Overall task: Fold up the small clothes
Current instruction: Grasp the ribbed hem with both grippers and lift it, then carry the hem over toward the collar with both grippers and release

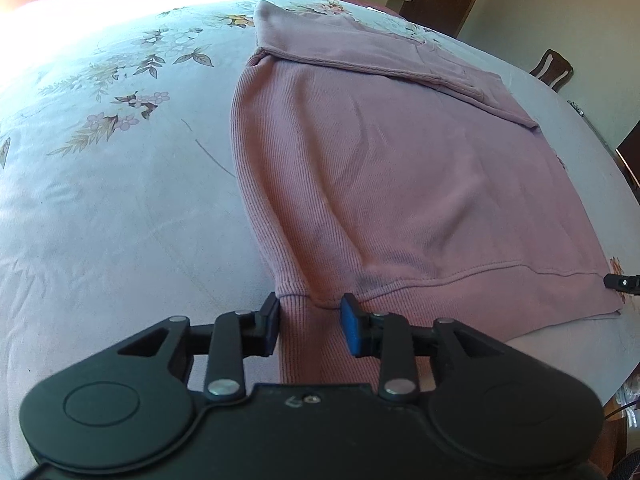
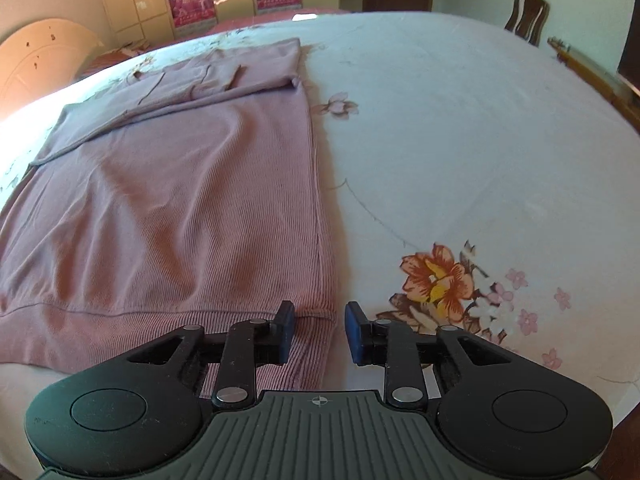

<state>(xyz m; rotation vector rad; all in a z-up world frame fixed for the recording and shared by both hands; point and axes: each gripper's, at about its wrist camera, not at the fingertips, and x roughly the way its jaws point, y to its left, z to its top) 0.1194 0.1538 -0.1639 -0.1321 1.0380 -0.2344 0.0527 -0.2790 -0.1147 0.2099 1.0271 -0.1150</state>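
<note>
**Grippers positioned at sweater hem**

The pink sweater (image 1: 380, 184) lies flat on the floral bedsheet (image 1: 112, 184), sleeves folded across its upper part. The left gripper (image 1: 310, 326) straddles the hem's left corner, jaws apart, pads not pressing. The right gripper (image 2: 320, 332) straddles the hem's right corner, jaws likewise apart.

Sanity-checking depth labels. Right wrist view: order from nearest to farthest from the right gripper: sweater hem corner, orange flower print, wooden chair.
1. Sweater hem corner: between the right gripper fingers, at the sweater's right edge.
2. Orange flower print: on the bedsheet, just ahead to the right.
3. Wooden chair: beyond the bed's far edge, upper right.
</note>
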